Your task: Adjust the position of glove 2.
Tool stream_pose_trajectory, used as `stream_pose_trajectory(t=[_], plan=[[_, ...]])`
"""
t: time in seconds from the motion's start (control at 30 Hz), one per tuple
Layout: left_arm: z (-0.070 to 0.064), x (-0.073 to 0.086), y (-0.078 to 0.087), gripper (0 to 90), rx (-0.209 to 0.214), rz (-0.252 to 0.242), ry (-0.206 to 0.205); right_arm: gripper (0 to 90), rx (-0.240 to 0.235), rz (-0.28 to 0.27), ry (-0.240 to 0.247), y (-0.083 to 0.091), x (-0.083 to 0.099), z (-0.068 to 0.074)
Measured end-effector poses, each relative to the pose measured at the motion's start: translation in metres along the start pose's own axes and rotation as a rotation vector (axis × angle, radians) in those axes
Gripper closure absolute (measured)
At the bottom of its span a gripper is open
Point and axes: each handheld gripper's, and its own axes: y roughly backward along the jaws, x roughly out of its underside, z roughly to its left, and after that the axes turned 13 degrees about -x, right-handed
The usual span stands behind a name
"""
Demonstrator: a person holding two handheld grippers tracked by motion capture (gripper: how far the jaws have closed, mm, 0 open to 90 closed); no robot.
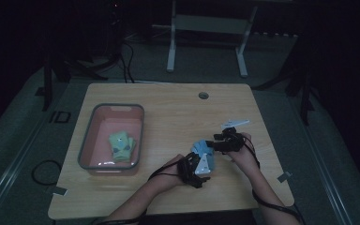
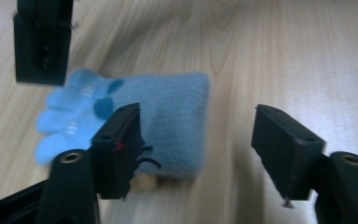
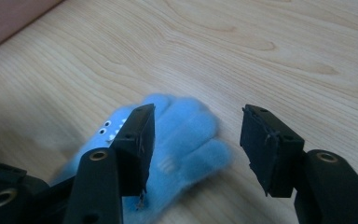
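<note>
Blue glove on table, both grippers' fingers wide apart, gripping nothing, high view adds pink bin

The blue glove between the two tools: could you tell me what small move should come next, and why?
Probably shift the left tool sideways toward the blue glove, then close. Its jaws stand open, and in the left gripper view the cuff lies mostly behind one jaw, the gap over bare table. The right tool is open too, over the finger end.

The blue glove is blurred, its lower edge hidden behind a jaw.
</note>
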Motion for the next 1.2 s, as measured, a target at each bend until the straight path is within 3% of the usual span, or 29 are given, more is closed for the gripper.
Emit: stream_pose_trajectory(t=[0.13,0.23,0.27,0.4,0.63,0.67,0.7,0.77,0.8,0.87,1.0,1.2], plan=[[0.000,-0.001,-0.008,41.7,-0.009,0.028,-0.056,41.8,-0.009,0.011,-0.019,-0.008,0.001,-0.004],[-0.001,0.000,-0.011,43.6,-0.020,0.045,-0.076,41.1,-0.014,0.023,-0.024,-0.012,0.003,-0.005],[-0.001,0.000,-0.013,48.2,-0.036,0.054,-0.084,40.7,-0.017,0.035,-0.026,-0.015,0.005,-0.006],[0.000,0.000,-0.015,57.0,-0.061,0.070,-0.096,40.6,-0.022,0.060,-0.035,-0.023,0.008,-0.006],[0.002,-0.001,-0.017,68.9,-0.058,0.078,-0.081,37.5,-0.006,0.065,-0.015,-0.027,0.013,-0.007],[0.003,-0.002,-0.016,69.9,-0.057,0.081,-0.079,43.4,-0.010,0.066,-0.004,-0.027,0.014,-0.006],[0.004,-0.002,-0.016,69.9,-0.054,0.086,-0.077,43.4,-0.010,0.066,-0.004,-0.027,0.014,-0.006],[0.007,-0.003,-0.017,72.4,-0.041,0.095,-0.060,60.7,-0.041,0.075,-0.011,-0.027,0.013,-0.004],[0.008,-0.003,-0.017,72.9,-0.036,0.096,-0.053,63.5,-0.071,0.083,-0.026,-0.027,0.012,-0.004],[0.010,-0.004,-0.017,73.6,-0.028,0.098,-0.043,70.4,-0.081,0.090,-0.033,-0.028,0.012,-0.002],[0.013,-0.005,-0.014,75.1,-0.014,0.102,-0.029,75.7,-0.093,0.075,-0.065,-0.028,0.011,-0.001],[0.019,-0.007,-0.008,75.7,-0.006,0.104,-0.016,77.8,-0.108,0.041,-0.073,-0.022,0.007,0.000]])
